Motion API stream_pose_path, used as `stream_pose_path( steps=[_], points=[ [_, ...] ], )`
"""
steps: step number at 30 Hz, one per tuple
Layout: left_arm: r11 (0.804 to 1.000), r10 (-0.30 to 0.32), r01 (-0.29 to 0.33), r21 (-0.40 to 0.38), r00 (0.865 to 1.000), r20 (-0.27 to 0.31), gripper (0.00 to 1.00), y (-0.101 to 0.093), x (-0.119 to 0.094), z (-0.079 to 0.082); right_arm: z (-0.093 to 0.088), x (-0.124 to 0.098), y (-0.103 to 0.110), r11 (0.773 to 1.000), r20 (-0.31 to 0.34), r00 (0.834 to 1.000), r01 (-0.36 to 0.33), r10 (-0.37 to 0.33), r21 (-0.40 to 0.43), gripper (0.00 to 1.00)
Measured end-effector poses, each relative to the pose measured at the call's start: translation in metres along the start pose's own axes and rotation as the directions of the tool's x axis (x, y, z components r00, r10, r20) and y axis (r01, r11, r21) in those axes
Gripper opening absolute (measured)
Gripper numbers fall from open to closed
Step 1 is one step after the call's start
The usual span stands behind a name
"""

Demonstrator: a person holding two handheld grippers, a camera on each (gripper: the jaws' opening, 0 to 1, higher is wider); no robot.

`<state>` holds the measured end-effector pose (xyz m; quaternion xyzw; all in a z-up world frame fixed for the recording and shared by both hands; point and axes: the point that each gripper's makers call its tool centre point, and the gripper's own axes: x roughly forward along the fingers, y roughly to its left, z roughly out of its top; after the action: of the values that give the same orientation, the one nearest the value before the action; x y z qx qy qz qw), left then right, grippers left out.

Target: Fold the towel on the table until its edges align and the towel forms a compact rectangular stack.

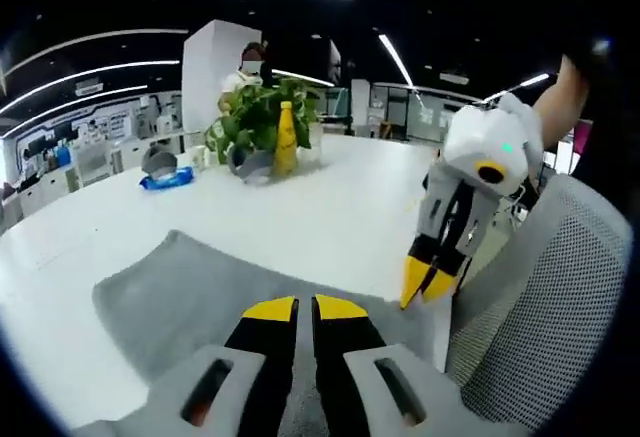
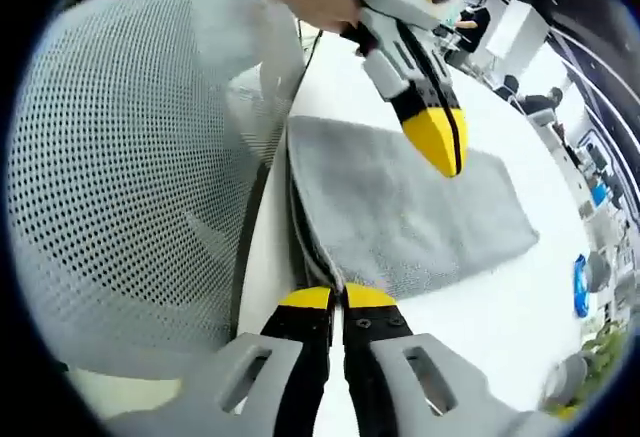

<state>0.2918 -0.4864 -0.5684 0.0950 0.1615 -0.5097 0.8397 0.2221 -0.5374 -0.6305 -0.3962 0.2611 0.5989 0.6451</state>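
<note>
towel [image 2: 400,207]: soft, floppy, light | both tongs [image 1: 296,307] [image 2: 335,297] pinched shut on its near corners | table [image 1: 330,207]

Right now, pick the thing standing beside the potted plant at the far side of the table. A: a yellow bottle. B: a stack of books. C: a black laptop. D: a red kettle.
A: in the left gripper view a yellow bottle stands upright against the green plant on the white table, beyond the grey towel.
</note>
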Motion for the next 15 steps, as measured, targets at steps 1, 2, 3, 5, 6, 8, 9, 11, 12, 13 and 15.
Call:
stream_pose_path(
  steps=[1, 2, 3, 5, 6, 8, 9, 11, 12, 13, 15],
  points=[
    [0.999, -0.03, 0.03, 0.022, 1.0, -0.009, 0.06, -0.007, 0.0, 0.0, 0.001, 0.001, -0.001, 1.0, 0.001, 1.0, 0.0, 0.0, 0.001, 0.0],
    [0.996, -0.069, 0.07, 0.053, 0.997, -0.031, 0.06, -0.018, 0.002, -0.002, 0.002, 0.001, -0.002, 1.0, 0.002, 1.0, -0.001, 0.001, 0.007, 0.0],
    [0.993, -0.096, 0.099, 0.069, 0.994, -0.048, 0.06, -0.027, 0.003, -0.005, 0.003, 0.002, -0.002, 1.0, 0.002, 1.0, -0.003, 0.003, 0.019, 0.0],
    [0.979, -0.159, 0.172, 0.108, 0.98, -0.117, 0.09, -0.047, 0.008, -0.017, 0.004, 0.003, -0.001, 0.998, 0.008, 1.0, -0.01, 0.009, 0.065, 0.0],
    [0.973, -0.196, 0.211, 0.092, 0.969, -0.154, 0.11, -0.059, 0.011, -0.024, 0.005, 0.002, -0.002, 0.996, 0.012, 1.0, -0.004, 0.003, 0.092, 0.0],
    [0.963, -0.252, 0.265, 0.053, 0.951, -0.181, 0.2, -0.078, 0.015, -0.03, 0.007, 0.002, -0.004, 0.992, 0.028, 1.0, 0.0, -0.004, 0.13, 0.0],
    [0.961, -0.263, 0.274, 0.039, 0.947, -0.184, 0.23, -0.083, 0.017, -0.032, 0.008, 0.002, -0.004, 0.989, 0.03, 1.0, 0.003, -0.007, 0.148, 0.0],
    [0.963, -0.249, 0.265, 0.053, 0.945, -0.213, 0.22, -0.085, 0.023, -0.04, 0.01, 0.002, -0.006, 0.987, 0.039, 0.999, 0.014, -0.021, 0.158, 0.0],
    [0.967, -0.226, 0.248, 0.063, 0.945, -0.238, 0.22, -0.082, 0.025, -0.045, 0.012, 0.002, -0.006, 0.988, 0.044, 0.999, 0.018, -0.025, 0.155, 0.0],
    [0.972, -0.177, 0.213, 0.101, 0.943, -0.281, 0.19, -0.074, 0.026, -0.055, 0.014, 0.001, -0.006, 0.988, 0.052, 0.998, 0.028, -0.036, 0.153, 0.0],
    [0.978, -0.119, 0.165, 0.127, 0.943, -0.312, 0.04, -0.062, 0.027, -0.063, 0.021, 0.0, -0.007, 0.995, 0.086, 0.995, 0.053, -0.06, 0.079, 0.0]
  ],
)
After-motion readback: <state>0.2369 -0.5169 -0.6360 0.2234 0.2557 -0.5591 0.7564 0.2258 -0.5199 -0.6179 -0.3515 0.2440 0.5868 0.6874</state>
